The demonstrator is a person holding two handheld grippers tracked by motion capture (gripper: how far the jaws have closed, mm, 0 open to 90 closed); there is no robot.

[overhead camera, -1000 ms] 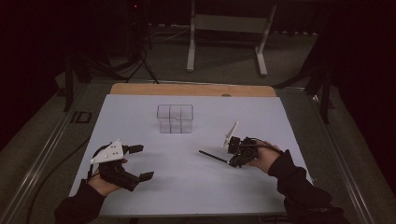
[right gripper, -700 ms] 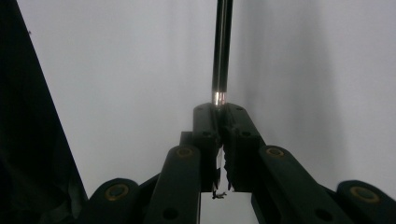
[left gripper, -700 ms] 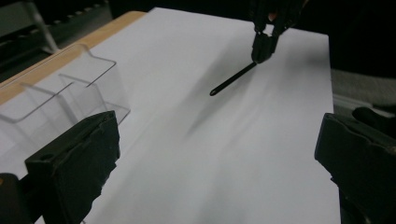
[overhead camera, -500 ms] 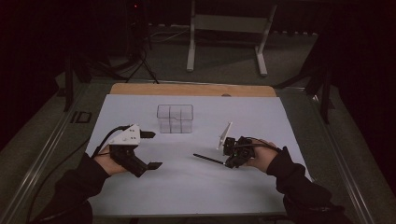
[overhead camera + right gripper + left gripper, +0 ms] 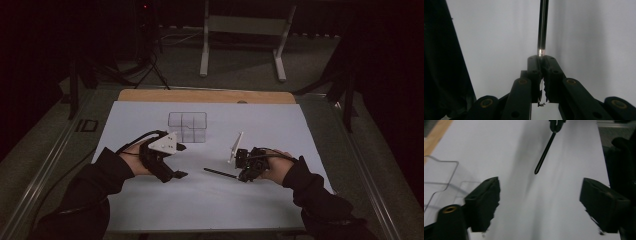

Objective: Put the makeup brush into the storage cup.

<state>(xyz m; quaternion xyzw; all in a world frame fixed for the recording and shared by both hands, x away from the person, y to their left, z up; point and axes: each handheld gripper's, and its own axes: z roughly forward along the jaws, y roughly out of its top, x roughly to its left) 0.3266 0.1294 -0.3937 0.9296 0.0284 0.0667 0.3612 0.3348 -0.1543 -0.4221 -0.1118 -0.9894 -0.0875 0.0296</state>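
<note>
My right gripper (image 5: 242, 173) is shut on a thin black pen (image 5: 220, 173), which sticks out to the left over the white sheet; in the right gripper view the pen (image 5: 542, 27) runs straight up from the closed jaws (image 5: 541, 62). My left gripper (image 5: 181, 161) stands open at the left of the sheet, jaws wide apart, nothing between them. In the left gripper view the pen (image 5: 545, 153) points toward me from the far right gripper (image 5: 556, 123), and the gap (image 5: 539, 200) between my jaws shows bare sheet. A clear plastic box (image 5: 187, 126) with compartments sits just beyond the left gripper.
The white sheet (image 5: 210, 205) covers the table, with a wooden edge (image 5: 205, 96) at the far side. A metal stand (image 5: 242, 25) and a tripod stand on the floor beyond. The clear box's corner (image 5: 439, 177) lies at the left of the left gripper view.
The left gripper has risen and moved right and forward toward the clear box, its jaws now pointing right. The right gripper with the pen has drifted slightly left.
</note>
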